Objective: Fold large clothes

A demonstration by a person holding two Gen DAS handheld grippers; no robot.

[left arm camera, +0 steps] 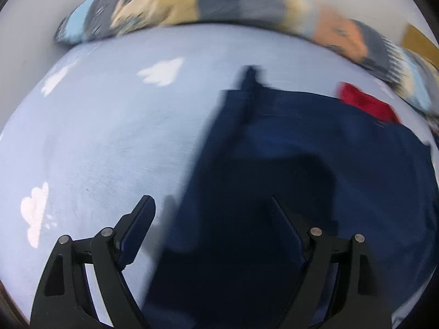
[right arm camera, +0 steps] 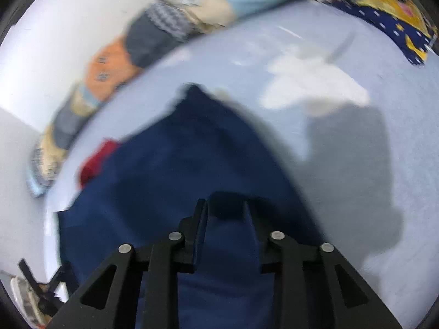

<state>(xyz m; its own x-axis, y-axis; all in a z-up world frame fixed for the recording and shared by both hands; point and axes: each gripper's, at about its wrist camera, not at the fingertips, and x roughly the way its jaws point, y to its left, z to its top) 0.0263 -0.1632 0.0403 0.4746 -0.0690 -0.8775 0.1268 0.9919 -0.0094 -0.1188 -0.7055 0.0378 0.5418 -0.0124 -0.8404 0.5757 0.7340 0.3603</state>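
Note:
A large navy blue garment (left arm camera: 315,164) lies spread on a light blue bed sheet (left arm camera: 109,137) with white cloud prints. My left gripper (left arm camera: 211,200) is open, hovering over the garment's left edge, with nothing between its fingers. In the right wrist view the garment (right arm camera: 170,170) runs up under my right gripper (right arm camera: 225,205), whose fingers stand partly open over a raised fold of the navy cloth. The frames are blurred, so I cannot tell if the cloth is pinched.
A red cloth (left arm camera: 367,101) lies at the garment's far side; it also shows in the right wrist view (right arm camera: 96,161). A long patterned pillow (left arm camera: 219,2) lines the wall. A navy and yellow fabric (right arm camera: 395,24) lies at the far right.

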